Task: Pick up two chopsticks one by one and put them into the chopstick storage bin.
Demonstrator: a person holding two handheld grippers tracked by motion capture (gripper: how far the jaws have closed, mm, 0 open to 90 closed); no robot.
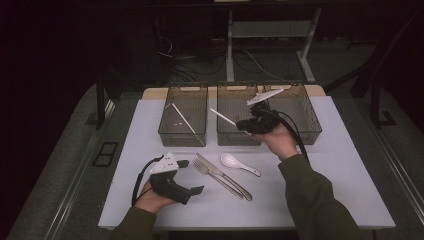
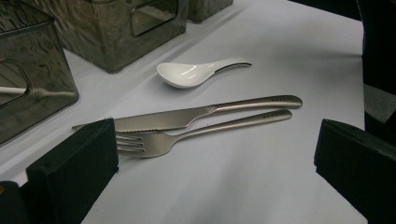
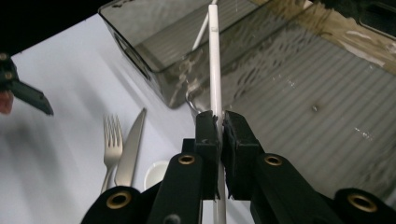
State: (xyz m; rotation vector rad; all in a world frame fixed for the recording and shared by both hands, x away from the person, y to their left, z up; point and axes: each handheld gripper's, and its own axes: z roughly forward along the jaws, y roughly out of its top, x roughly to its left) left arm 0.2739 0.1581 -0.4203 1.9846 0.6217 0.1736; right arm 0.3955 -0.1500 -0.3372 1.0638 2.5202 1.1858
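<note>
A person seated at a white-topped table (image 1: pixel 150 200) works with two black hand-held grippers. The right gripper (image 3: pixel 217 122) has its jaws clamped on a thin white chopstick (image 3: pixel 214 60), which rises between the pads and points over the middle one of three smoky translucent plastic bins (image 1: pixel 238 111) lined along the table's far edge. In the high view the stick (image 1: pixel 222 117) juts leftward from the raised gripper (image 1: pixel 242 125), above that middle bin's front half. A second white chopstick (image 1: pixel 184 120) lies slanted inside the left bin (image 1: pixel 183 112). The left gripper (image 1: pixel 192 177) sits low near the table's front left, jaws standing wide apart with nothing between them, aimed at the cutlery. There, a stainless-steel table knife (image 2: pixel 187 116) and a stainless-steel fork (image 2: pixel 177 137) lie side by side, touching or nearly so, with a white ceramic soup spoon (image 2: pixel 196 72) just beyond them on the bare tabletop.
</note>
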